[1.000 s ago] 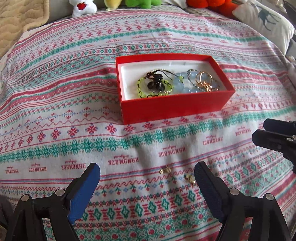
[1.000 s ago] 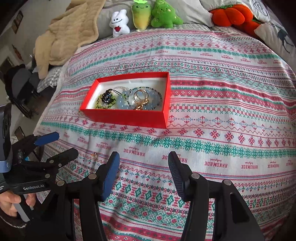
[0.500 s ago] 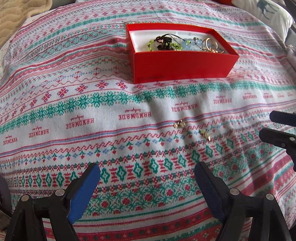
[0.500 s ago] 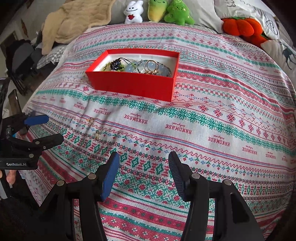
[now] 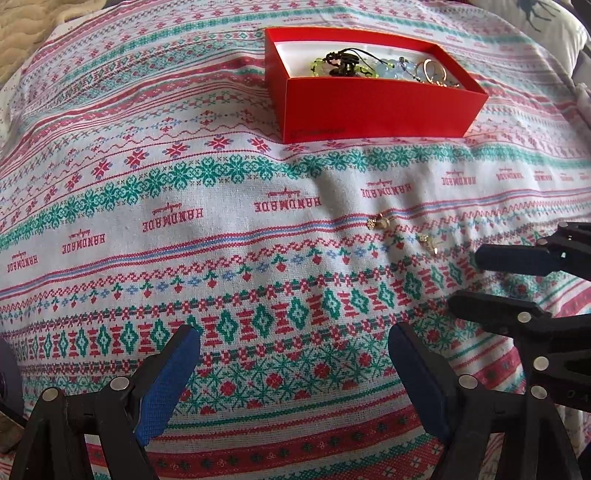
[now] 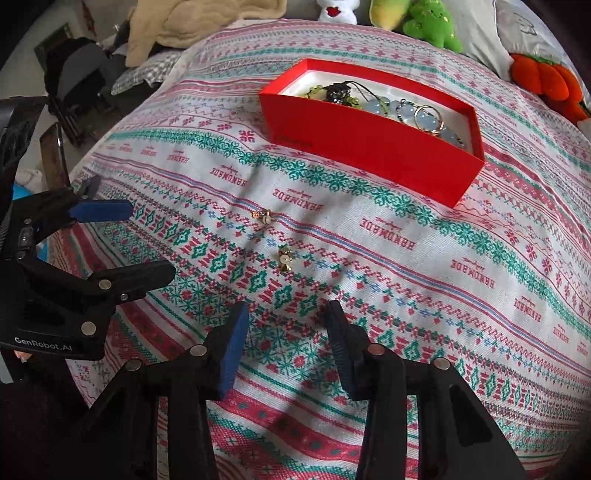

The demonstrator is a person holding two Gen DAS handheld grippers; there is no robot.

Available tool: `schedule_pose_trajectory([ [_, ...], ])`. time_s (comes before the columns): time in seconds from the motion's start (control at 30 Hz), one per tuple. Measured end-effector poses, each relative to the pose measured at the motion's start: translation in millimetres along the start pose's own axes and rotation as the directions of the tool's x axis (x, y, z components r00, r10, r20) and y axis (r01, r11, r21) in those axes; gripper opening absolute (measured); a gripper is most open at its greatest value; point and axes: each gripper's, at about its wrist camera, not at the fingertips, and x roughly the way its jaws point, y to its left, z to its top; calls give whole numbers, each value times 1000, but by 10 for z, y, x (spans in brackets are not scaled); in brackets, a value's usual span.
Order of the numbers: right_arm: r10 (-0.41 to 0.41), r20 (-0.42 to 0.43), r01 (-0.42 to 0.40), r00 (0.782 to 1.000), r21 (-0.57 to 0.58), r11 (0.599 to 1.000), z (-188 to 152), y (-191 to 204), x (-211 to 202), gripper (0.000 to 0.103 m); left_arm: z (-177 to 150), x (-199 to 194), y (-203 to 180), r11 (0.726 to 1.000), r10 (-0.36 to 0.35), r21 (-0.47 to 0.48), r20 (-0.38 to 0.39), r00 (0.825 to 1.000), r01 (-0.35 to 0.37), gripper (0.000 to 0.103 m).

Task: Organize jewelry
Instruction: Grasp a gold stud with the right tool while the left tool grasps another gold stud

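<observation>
A red box (image 5: 369, 107) (image 6: 369, 147) on the patterned bedspread holds bead bracelets, rings and a dark charm. Two small gold earrings lie loose on the cloth in front of it, one (image 5: 378, 221) (image 6: 263, 216) nearer the box, the other (image 5: 428, 242) (image 6: 285, 258) nearer the grippers. My left gripper (image 5: 293, 343) (image 6: 147, 240) stands wide open over the cloth, left of the earrings, with nothing in it. My right gripper (image 6: 287, 314) (image 5: 465, 277) hovers just short of the nearer earring. Its jaws are closing and nothing is between them.
Plush toys (image 6: 428, 22) and an orange plush (image 6: 546, 81) line the far edge of the bed, with a beige blanket (image 6: 192, 22) at the back left. A dark chair (image 6: 74, 85) stands beyond the bed's left edge.
Both grippers have dropped closer to the cloth. The right one has rolled and swung left toward the earrings, and its jaws have narrowed. The left gripper's opening is unchanged.
</observation>
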Motion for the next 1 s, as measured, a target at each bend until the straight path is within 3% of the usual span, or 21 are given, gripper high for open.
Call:
schedule_pose_trajectory([
  [0.53, -2, 11, 2, 1000, -1, 1000, 267, 61, 234, 6, 16, -33, -86, 999, -29, 15, 14, 999, 29, 87],
  [0.63, -3, 11, 2, 1000, 9, 1000, 265, 48, 195, 5, 33, -42, -121, 998, -59, 23, 24, 998, 58, 83],
  [0.73, -6, 19, 6, 1000, 19, 1000, 245, -14, 129, 5, 60, -44, -173, 994, -107, 32, 31, 994, 106, 74],
  [0.9, -8, 39, 6, 999, 59, 998, 184, -190, -29, 5, 133, 43, -267, 979, -205, 18, 17, 979, 205, 38],
  [1.0, -5, 40, 2, 999, 88, 996, 133, -300, -103, 5, 178, 162, -319, 968, -251, -5, -7, 968, 251, 27],
])
